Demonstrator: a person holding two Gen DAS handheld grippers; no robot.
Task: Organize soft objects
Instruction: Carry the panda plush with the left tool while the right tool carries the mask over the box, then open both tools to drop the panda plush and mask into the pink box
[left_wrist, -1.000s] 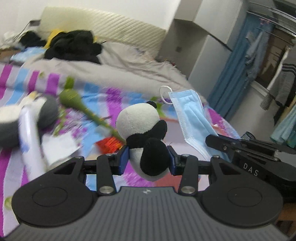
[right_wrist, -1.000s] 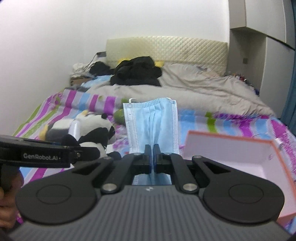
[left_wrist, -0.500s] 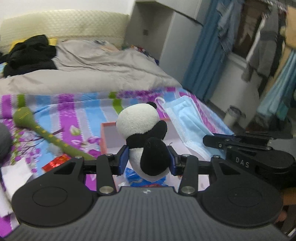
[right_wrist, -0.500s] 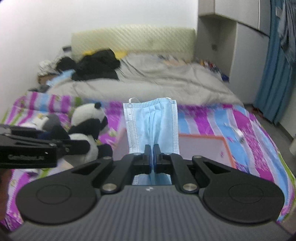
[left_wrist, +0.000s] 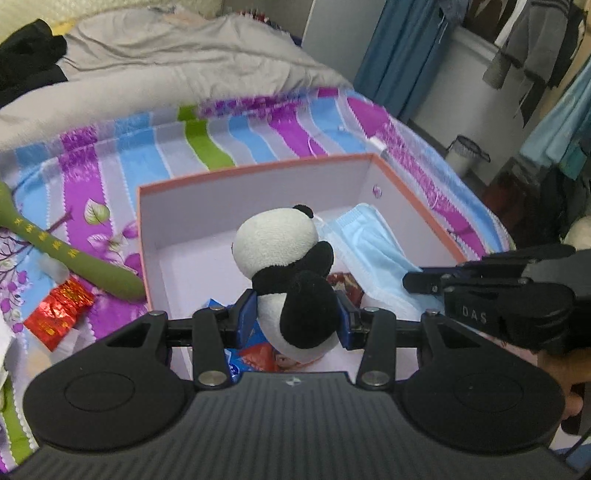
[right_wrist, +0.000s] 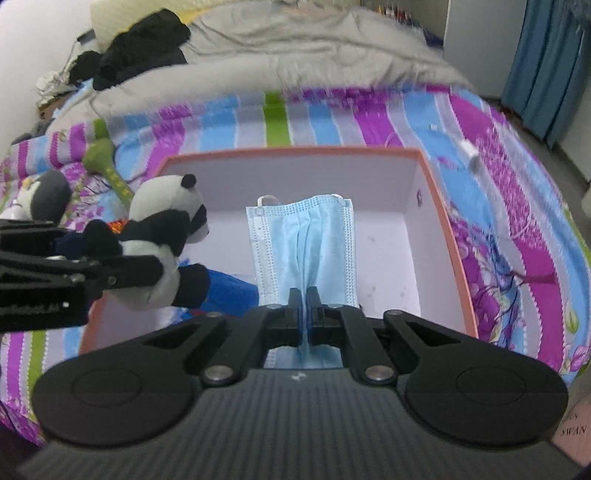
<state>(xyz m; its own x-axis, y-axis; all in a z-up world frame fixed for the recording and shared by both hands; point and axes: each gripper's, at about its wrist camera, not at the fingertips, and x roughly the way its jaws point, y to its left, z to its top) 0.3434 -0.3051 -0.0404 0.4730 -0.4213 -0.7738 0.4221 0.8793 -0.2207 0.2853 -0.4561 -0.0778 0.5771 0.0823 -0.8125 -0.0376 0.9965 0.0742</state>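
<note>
My left gripper (left_wrist: 293, 317) is shut on a small plush panda (left_wrist: 284, 258) and holds it over the near left part of an open box with an orange rim (left_wrist: 258, 170). My right gripper (right_wrist: 304, 306) is shut on a light blue face mask (right_wrist: 306, 236) that hangs over the middle of the same box (right_wrist: 454, 236). In the right wrist view the panda (right_wrist: 162, 236) and left gripper (right_wrist: 110, 271) are at the left. In the left wrist view the mask (left_wrist: 373, 254) and right gripper (left_wrist: 417, 280) are at the right. Blue and red packets (left_wrist: 255, 350) lie in the box.
The box sits on a striped purple, blue and green bedspread (right_wrist: 517, 206). A long green plush (left_wrist: 59, 251) and a red foil packet (left_wrist: 59, 310) lie left of the box. A grey-and-white plush (right_wrist: 40, 195) lies further left. A grey duvet (right_wrist: 295, 48) and black clothes (right_wrist: 144, 48) are behind.
Both grippers have swung right and tilted down over the open box, each still holding its object. The panda and mask now hang above the box's inside.
</note>
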